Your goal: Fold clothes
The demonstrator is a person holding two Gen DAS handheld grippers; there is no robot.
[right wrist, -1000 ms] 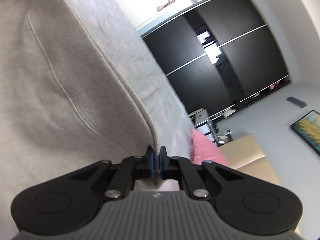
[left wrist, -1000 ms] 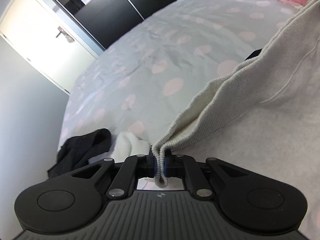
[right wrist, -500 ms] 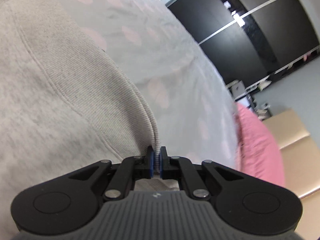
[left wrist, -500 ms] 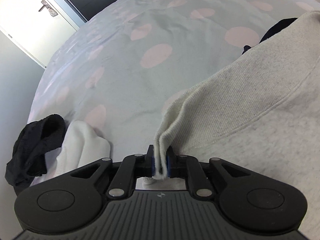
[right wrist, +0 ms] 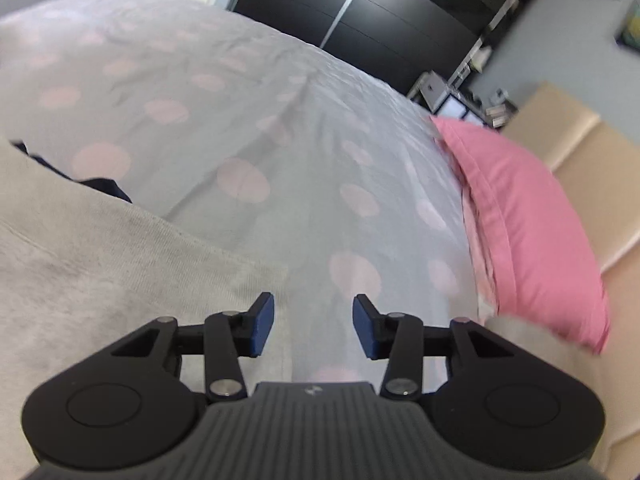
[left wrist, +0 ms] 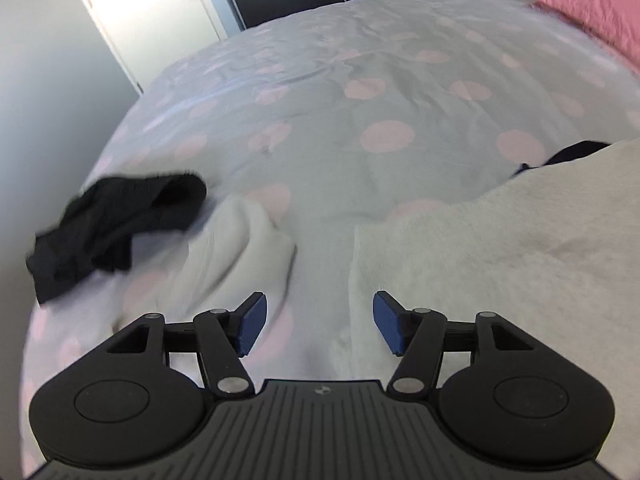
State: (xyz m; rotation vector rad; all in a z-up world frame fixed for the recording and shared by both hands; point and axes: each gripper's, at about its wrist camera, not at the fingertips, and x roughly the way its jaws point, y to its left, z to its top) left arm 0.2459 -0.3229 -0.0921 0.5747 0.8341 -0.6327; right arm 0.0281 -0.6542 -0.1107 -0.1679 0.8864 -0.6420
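Observation:
A cream sweatshirt (left wrist: 500, 248) lies flat on the bed, at the right in the left wrist view and at the left in the right wrist view (right wrist: 100, 260). My left gripper (left wrist: 319, 326) is open and empty just above the sweatshirt's left edge. My right gripper (right wrist: 314, 327) is open and empty above the sweatshirt's right edge. A dark garment (left wrist: 576, 150) peeks out from under the sweatshirt's far side and also shows in the right wrist view (right wrist: 100, 186).
The bed has a grey cover with pink dots (left wrist: 360, 92). A black garment (left wrist: 116, 216) and a white garment (left wrist: 236, 248) lie at the left. A pink pillow (right wrist: 528, 224) lies at the right. A white door (left wrist: 160, 4) and dark wardrobes (right wrist: 360, 12) stand beyond.
Both grippers have opened and let go of the sweatshirt's ribbed edge, which now lies flat on the bed. Both have drawn back slightly from it.

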